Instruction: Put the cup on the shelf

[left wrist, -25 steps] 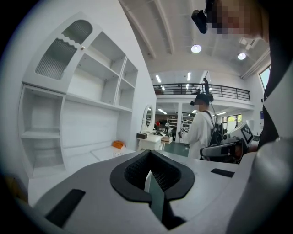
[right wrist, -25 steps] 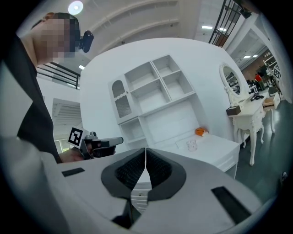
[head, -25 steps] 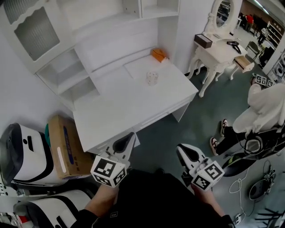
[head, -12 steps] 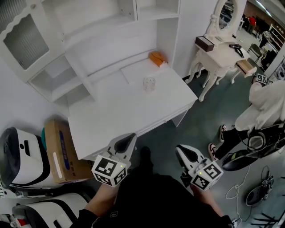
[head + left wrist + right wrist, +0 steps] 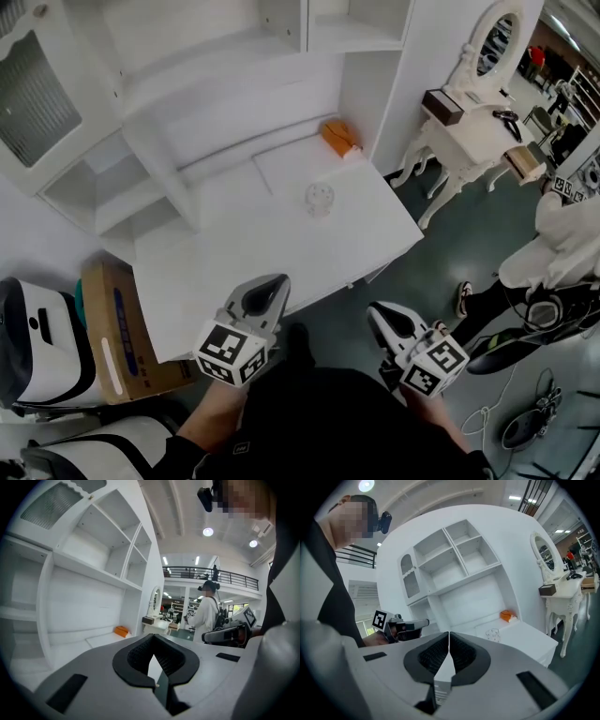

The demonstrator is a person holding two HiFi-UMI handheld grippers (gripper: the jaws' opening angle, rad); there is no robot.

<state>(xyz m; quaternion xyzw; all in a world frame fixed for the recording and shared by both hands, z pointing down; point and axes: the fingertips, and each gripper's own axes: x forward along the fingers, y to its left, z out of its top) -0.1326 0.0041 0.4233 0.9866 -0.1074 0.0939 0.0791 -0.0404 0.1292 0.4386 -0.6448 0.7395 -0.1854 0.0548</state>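
A clear glass cup (image 5: 319, 198) stands upright on the white desk (image 5: 234, 253), near its back right part; the right gripper view shows the cup (image 5: 492, 634) too, small and far off. Open white shelves (image 5: 225, 47) rise above and left of the desk. My left gripper (image 5: 265, 292) hovers over the desk's front edge, jaws shut and empty (image 5: 153, 637). Off the desk's front, over the floor, my right gripper (image 5: 384, 319) is also shut with nothing in it (image 5: 449, 633). Both are well short of the cup.
An orange box (image 5: 339, 138) lies at the desk's back right corner. A cardboard box (image 5: 112, 328) and white machines (image 5: 37, 342) stand at the left. A white vanity table with a mirror (image 5: 469, 112) and a seated person (image 5: 562, 253) are at the right.
The desk and cup have drifted lower and closer in the head view as the view moved toward them. Both grippers stay shut, held low in front of the body.
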